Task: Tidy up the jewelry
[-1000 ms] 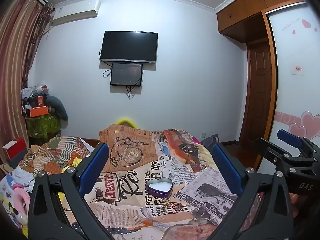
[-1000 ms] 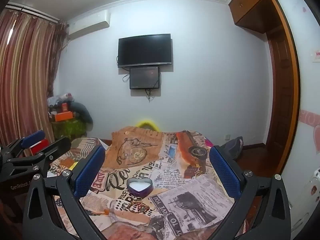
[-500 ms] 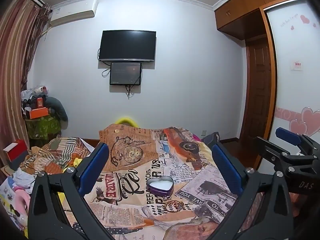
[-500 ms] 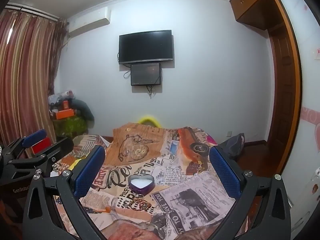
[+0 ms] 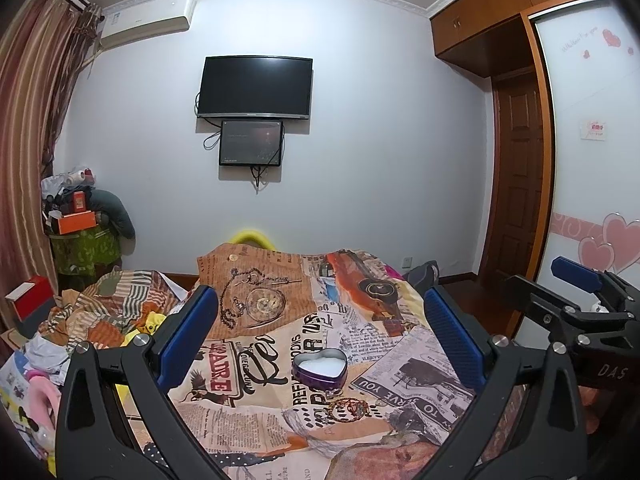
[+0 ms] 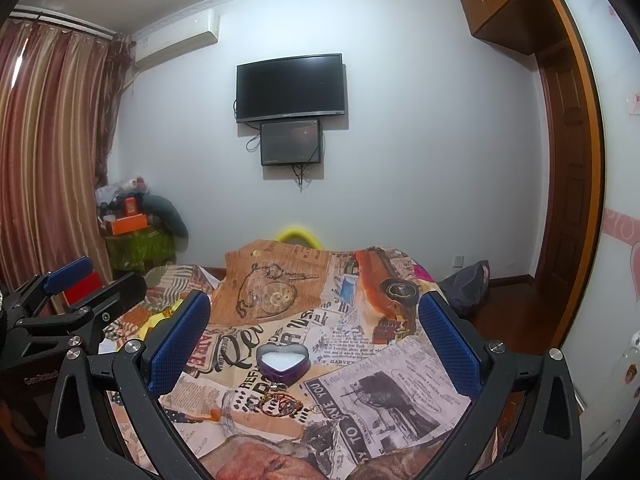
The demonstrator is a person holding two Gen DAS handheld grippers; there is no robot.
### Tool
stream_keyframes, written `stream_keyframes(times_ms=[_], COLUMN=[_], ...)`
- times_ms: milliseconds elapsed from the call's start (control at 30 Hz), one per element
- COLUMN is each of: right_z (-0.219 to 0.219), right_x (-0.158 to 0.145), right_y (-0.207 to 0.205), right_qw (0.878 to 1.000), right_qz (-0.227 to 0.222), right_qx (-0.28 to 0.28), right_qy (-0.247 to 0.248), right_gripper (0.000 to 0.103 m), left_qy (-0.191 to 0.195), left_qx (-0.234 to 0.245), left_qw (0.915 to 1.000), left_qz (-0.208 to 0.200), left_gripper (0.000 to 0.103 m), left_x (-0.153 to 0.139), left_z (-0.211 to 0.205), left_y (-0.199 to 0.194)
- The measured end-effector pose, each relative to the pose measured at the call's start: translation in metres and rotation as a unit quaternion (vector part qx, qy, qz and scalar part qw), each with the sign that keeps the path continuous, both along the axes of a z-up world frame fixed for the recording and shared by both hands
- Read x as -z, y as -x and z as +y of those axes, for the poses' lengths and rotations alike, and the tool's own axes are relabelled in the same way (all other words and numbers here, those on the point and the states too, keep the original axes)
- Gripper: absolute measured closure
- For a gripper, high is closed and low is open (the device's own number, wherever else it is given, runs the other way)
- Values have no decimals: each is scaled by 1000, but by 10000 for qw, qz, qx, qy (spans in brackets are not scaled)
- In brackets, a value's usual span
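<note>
A purple heart-shaped tin (image 5: 319,371) with a white inside stands open on the newspaper-print cloth (image 5: 248,416); it also shows in the right wrist view (image 6: 283,363). A beaded bracelet (image 5: 349,405) with small metal rings lies just in front of the tin, also seen in the right wrist view (image 6: 281,401). My left gripper (image 5: 320,336) is open and empty, held above and short of the tin. My right gripper (image 6: 314,338) is open and empty, likewise short of the tin. Each gripper shows at the edge of the other's view.
The cloth covers a bed or table; striped fabric and clutter (image 5: 92,316) lie to the left. A red box (image 5: 30,296) and a piled green stand (image 5: 80,240) stand at far left. A dark bag (image 6: 466,284) lies on the floor right, by the wooden door (image 5: 516,184).
Both views have tipped down slightly and the tin and bracelet sit a little nearer. Both grippers stay open.
</note>
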State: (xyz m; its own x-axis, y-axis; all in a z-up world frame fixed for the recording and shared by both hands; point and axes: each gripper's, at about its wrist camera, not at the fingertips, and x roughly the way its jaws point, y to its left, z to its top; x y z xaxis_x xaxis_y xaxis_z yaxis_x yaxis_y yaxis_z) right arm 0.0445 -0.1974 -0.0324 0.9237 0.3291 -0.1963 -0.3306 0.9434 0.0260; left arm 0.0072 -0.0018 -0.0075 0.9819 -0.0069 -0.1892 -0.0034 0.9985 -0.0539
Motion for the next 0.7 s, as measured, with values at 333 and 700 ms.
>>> stream_keyframes(times_ms=[333,700], right_z=[0,1], right_x=[0,-2], right_y=[0,1], right_qw=[10000,10000], right_qz=[11,20], right_qx=[-17,-22], right_qy=[-1,4], right_gripper=[0,0], left_qy=[15,15], left_qx=[1,-4], left_qw=[10000,10000], left_qz=[24,17], left_gripper=[0,0], left_x=[-1,1], left_z=[2,1], left_y=[-1,-1])
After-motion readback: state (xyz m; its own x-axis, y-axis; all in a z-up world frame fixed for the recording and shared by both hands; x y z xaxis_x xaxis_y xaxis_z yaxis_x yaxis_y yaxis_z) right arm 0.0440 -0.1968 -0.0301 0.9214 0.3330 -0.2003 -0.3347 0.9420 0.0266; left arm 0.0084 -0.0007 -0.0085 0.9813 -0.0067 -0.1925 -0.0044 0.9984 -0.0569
